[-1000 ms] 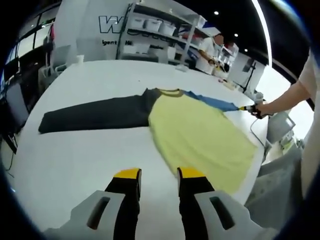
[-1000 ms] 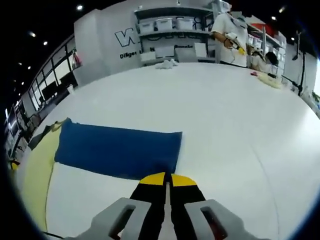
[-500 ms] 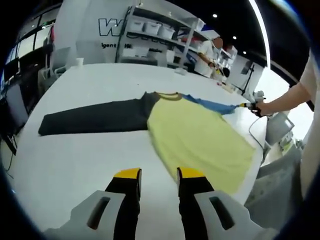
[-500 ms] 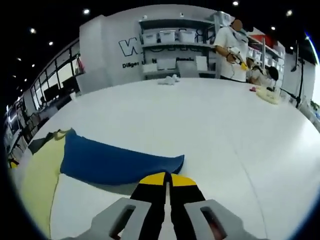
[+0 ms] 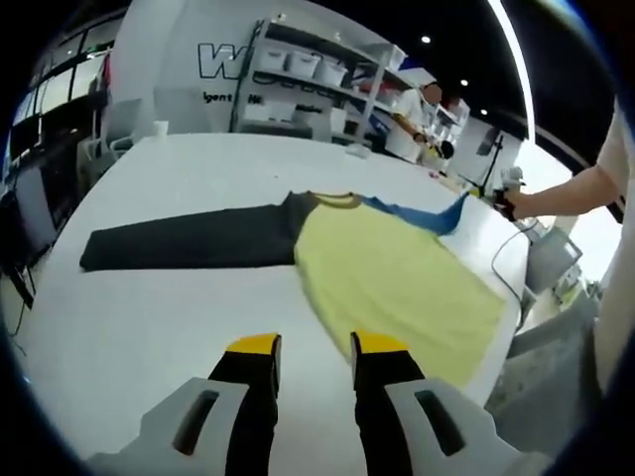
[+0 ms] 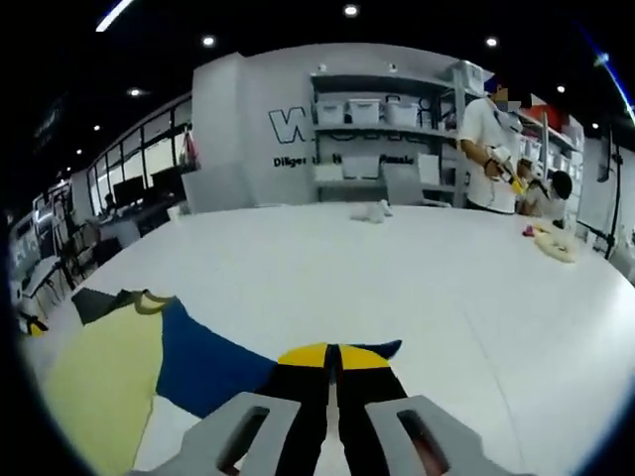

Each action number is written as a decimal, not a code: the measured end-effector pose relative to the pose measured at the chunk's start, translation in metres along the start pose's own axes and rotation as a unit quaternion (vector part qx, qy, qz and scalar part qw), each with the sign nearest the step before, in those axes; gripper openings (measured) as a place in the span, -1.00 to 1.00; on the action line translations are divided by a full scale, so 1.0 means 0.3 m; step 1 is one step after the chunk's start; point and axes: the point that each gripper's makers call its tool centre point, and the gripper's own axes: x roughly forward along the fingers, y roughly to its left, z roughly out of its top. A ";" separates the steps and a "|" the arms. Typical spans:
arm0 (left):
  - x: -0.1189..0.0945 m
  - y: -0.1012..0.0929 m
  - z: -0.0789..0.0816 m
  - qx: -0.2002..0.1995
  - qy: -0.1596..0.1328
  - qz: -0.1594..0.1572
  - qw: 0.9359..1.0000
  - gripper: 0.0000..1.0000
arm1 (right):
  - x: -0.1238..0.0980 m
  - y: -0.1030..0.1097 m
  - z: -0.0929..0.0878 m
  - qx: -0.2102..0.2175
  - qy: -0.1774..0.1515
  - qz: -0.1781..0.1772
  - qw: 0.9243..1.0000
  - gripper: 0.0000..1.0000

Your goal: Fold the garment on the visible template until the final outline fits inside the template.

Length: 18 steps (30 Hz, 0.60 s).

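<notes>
Blue sleeve [image 6: 213,369] edge pinched in right hand-held gripper [image 6: 333,354], left hand-held gripper [image 5: 315,345] parted over bare white table [image 5: 149,317]

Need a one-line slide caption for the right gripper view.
Right tongs shut on the blue sleeve, lifting its cuff off the white table.

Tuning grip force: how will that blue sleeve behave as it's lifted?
Likely floppy: the blue sleeve already sags from the shut right gripper. Probably light, since thin cloth rises off the table. The yellow body may drag along.
</notes>
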 end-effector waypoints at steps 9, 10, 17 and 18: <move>-0.032 0.003 -0.019 0.011 -0.002 -0.002 1.000 -0.47 | 0.063 0.222 0.123 -0.020 -0.034 0.066 0.997 -1.00; -0.035 0.005 -0.020 0.011 -0.003 -0.001 1.000 -0.47 | 0.075 0.252 0.127 -0.022 -0.035 0.074 0.996 -1.00; -0.056 0.009 -0.033 0.013 -0.006 -0.001 1.000 -0.46 | 0.126 0.424 0.144 -0.032 -0.037 0.115 0.992 -1.00; -0.061 0.011 -0.035 0.013 -0.007 -0.001 1.000 -0.45 | 0.136 0.454 0.151 -0.034 -0.038 0.124 0.991 -1.00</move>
